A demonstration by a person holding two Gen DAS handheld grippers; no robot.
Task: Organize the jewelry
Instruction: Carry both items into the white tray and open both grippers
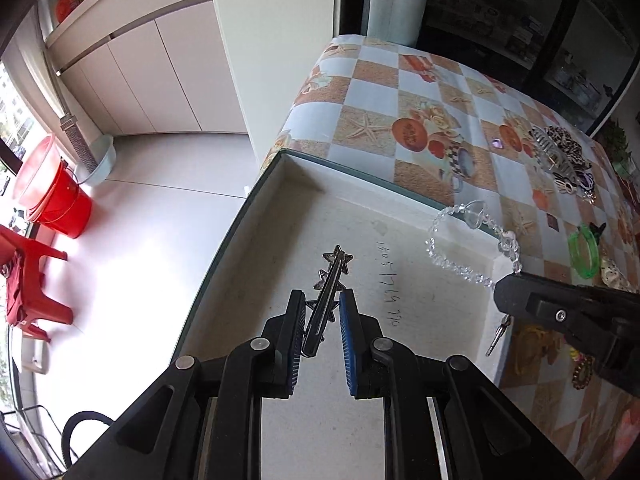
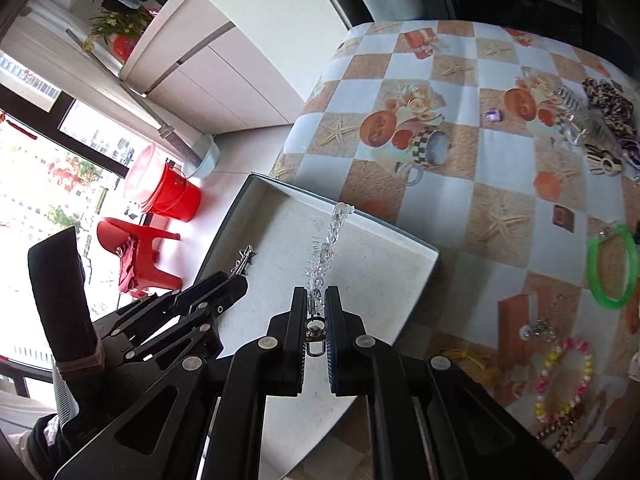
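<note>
Red bucket beside red plastic stool; white cabinets behind

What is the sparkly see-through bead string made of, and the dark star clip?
The clear bead bracelet looks like glass or clear plastic: faceted, see-through, glinting. The dark star-shaped hair clip looks like metal: thin, shiny, grey-black. The open shallow box beneath seems cardboard, with a matte pale lining.

A dark metal hair clip with stars hangs centre frame over a shallow white box. A clear crystal bead bracelet dangles right of it, above the box's far rim.
</note>
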